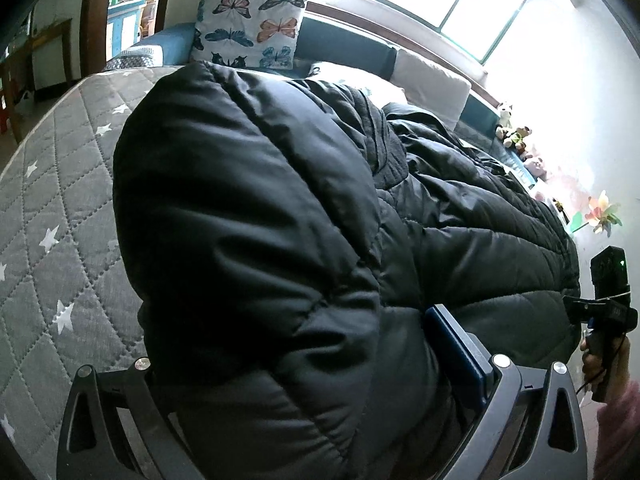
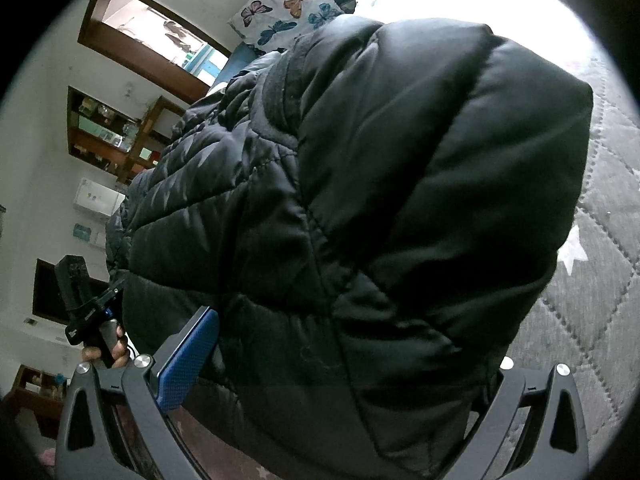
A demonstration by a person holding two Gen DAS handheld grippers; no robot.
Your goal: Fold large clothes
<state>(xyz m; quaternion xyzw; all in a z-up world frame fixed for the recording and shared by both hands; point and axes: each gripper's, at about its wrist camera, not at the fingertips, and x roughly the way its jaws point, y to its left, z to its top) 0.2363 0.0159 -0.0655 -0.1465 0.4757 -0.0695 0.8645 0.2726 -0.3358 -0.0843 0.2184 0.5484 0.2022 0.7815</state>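
A bulky black puffer jacket (image 1: 260,200) lies bunched on the bed and fills most of both views. My left gripper (image 1: 288,352) is clamped on a thick fold of it; its blue pad (image 1: 456,344) presses the fabric, and the other finger is hidden under the padding. In the right wrist view the same jacket (image 2: 380,160) bulges between the fingers of my right gripper (image 2: 352,360), with its blue pad (image 2: 188,356) against the cloth. Each gripper also shows in the other's view, held by a hand: the right one (image 1: 608,300) and the left one (image 2: 80,300).
The jacket rests on a grey quilted mattress with white stars (image 1: 52,208). A butterfly-print pillow (image 1: 248,32) and a white pillow (image 1: 432,80) lean at the head of the bed under a bright window. Plush toys (image 1: 516,132) line the sill. Wooden shelves (image 2: 112,136) stand by the wall.
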